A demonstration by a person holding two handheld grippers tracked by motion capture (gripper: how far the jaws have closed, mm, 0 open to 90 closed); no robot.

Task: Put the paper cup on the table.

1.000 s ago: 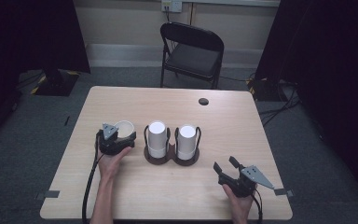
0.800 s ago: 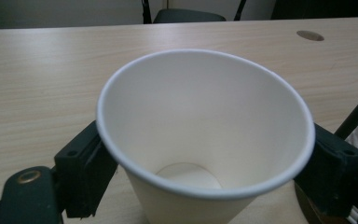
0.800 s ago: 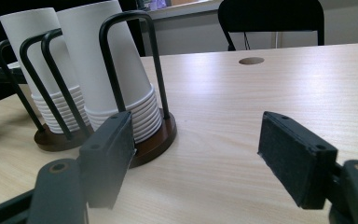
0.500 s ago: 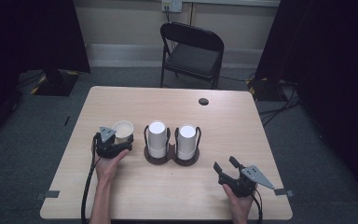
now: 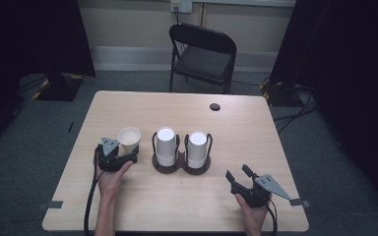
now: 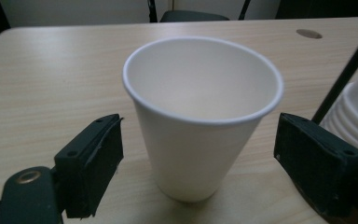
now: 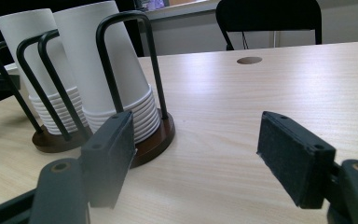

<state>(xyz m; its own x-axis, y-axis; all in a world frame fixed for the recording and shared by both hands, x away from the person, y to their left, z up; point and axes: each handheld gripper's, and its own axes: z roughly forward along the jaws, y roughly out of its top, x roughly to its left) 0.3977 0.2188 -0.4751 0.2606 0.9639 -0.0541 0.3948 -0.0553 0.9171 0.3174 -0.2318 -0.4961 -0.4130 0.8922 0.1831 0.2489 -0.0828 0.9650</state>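
Observation:
A white paper cup (image 5: 129,139) (image 6: 200,112) stands upright and empty on the wooden table (image 5: 177,206), left of the two cup holders. My left gripper (image 5: 127,154) (image 6: 200,156) sits just in front of it, open. Both pads (image 6: 93,163) flank the cup's lower part with a gap on each side. My right gripper (image 5: 237,173) (image 7: 196,158) rests near the table's front right, open with nothing between its jaws. It points toward the holders. Two stacks of upside-down white cups (image 5: 166,145) (image 5: 197,146) (image 7: 102,70) stand in dark wire holders.
The holders' round brown bases (image 7: 154,140) stand side by side at the table's middle. A small round hole (image 5: 215,106) lies in the far right of the tabletop. A black folding chair (image 5: 202,49) stands behind the table. A stack's ribbed rims (image 6: 354,116) show close on the left gripper's right.
My left gripper has drawn back from the upright cup toward the table's near edge and a little left. The cup stayed in place. The right gripper has not moved.

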